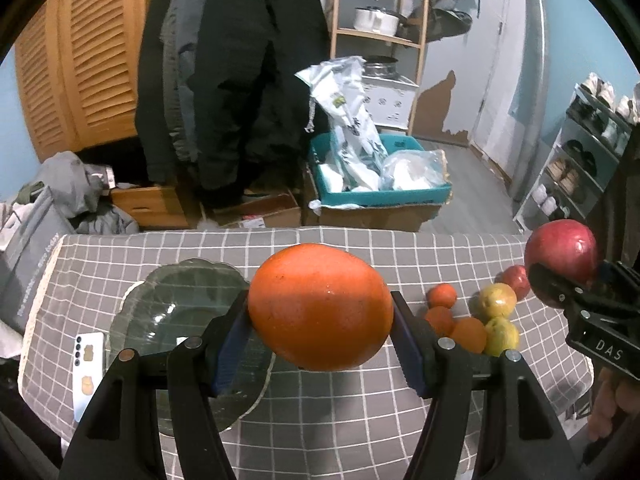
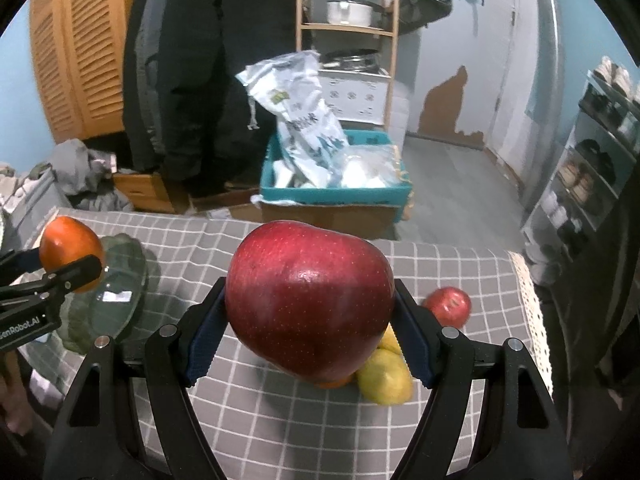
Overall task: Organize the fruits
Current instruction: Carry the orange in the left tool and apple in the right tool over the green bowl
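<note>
My left gripper (image 1: 320,320) is shut on a large orange (image 1: 320,306) and holds it above the table, just right of a clear glass bowl (image 1: 176,312). My right gripper (image 2: 310,312) is shut on a big red apple (image 2: 310,300) and holds it above a pile of fruit. The pile has small oranges (image 1: 442,295), yellow lemons (image 1: 498,300) and a second red apple (image 2: 447,306). The right gripper with its apple (image 1: 562,254) shows at the right of the left wrist view. The left gripper with its orange (image 2: 70,254) shows over the bowl (image 2: 116,296) at the left of the right wrist view.
A grey checked cloth (image 1: 340,420) covers the table. A white phone (image 1: 88,368) lies left of the bowl near the table's left edge. Beyond the far edge are boxes, a teal bin (image 1: 380,196), hanging coats and a shoe rack (image 1: 580,160).
</note>
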Tool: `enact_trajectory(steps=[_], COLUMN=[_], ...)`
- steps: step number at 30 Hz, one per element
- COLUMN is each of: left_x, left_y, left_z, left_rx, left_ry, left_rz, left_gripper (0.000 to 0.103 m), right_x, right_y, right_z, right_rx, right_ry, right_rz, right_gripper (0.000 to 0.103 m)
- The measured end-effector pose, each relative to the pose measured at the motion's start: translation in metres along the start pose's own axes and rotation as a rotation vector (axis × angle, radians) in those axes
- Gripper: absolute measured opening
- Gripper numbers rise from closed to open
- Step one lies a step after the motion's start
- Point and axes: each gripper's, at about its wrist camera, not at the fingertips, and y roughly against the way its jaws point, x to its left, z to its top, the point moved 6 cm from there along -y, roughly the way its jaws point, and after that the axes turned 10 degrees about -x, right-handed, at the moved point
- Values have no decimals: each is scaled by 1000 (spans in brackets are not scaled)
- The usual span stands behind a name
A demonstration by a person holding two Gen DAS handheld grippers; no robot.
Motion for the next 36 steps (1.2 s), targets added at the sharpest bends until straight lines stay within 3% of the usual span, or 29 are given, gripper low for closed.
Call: enact_trajectory(steps=[23, 36], left_x=[118, 173], left_y=[3, -18], left_z=[-19, -52], left_rx=[26, 119], left_ry=[126, 186], left_rz=[169, 232], left_gripper=[68, 68], right_x=[137, 202], right_y=[-46, -86], right_z=[21, 5], right_rx=[31, 111], right_ry=[122, 163], right_rz=[191, 285], right_gripper=[76, 76])
